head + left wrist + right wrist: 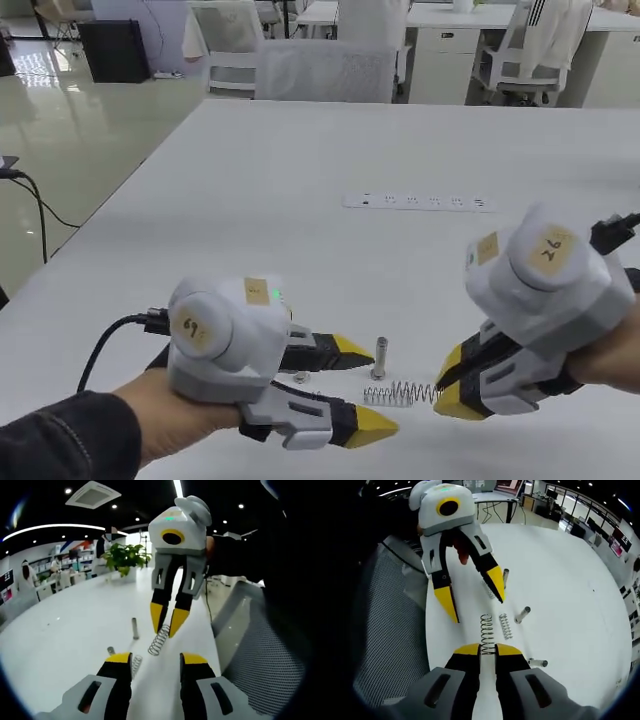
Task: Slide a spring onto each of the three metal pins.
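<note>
Head view: we are working at a white table point(300, 180), office chairs point(325, 68) behind; right gripper point(440, 397) pinching a spring point(400, 393), left gripper point(383, 388) gaping empty.

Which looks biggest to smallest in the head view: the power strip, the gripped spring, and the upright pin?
Largest to smallest as they look:
1. power strip, longest even though it lies farthest away.
2. spring, gripped at one end by the right gripper.
3. upright pin, shorter than the spring.
</note>
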